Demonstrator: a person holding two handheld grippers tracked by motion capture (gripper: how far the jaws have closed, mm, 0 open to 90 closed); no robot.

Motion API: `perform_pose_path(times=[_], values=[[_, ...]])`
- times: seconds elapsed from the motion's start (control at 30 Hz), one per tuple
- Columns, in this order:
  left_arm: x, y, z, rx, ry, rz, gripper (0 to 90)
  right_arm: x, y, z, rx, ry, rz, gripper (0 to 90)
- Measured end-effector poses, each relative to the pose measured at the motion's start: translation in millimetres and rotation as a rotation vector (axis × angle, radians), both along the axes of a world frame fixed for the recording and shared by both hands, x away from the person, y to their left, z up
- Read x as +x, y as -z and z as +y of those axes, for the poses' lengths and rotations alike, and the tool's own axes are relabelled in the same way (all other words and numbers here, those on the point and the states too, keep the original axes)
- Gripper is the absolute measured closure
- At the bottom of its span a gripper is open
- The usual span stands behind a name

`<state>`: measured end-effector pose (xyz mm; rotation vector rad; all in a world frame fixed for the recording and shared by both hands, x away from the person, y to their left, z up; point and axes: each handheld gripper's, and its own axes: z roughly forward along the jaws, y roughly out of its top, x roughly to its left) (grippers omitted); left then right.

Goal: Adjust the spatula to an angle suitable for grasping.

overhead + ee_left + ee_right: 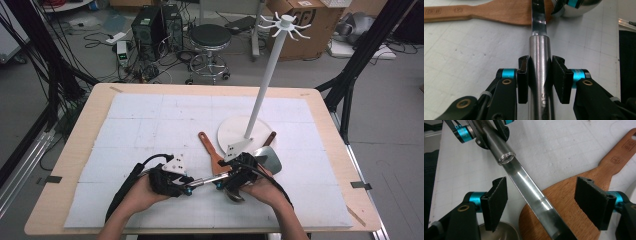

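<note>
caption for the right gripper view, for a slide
Right gripper open astride a steel ladle handle over a wooden spatula.

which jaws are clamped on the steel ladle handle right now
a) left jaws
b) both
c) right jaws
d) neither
a: in the left gripper view the left gripper has both pads pressed against the ladle handle, while in the right gripper view the right gripper stands wide, its jaws on either side of the flat shaft without touching it.
</note>
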<state>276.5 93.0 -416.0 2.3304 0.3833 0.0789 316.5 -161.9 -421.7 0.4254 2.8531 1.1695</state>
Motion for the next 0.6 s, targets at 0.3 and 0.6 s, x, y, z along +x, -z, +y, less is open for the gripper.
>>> perform_pose_path(times=[0.3, 0.6], values=[[4.6, -0.3, -9.7, 0.025, 0.006, 0.007, 75.5, 0.8, 5.5, 1.6, -0.039, -0.031, 0.03, 32.0], [2.6, 6.6, -6.0, 0.01, 0.002, -0.001, 74.3, 1.2, 8.1, 4.4, -0.069, -0.06, 0.022, 45.4]])
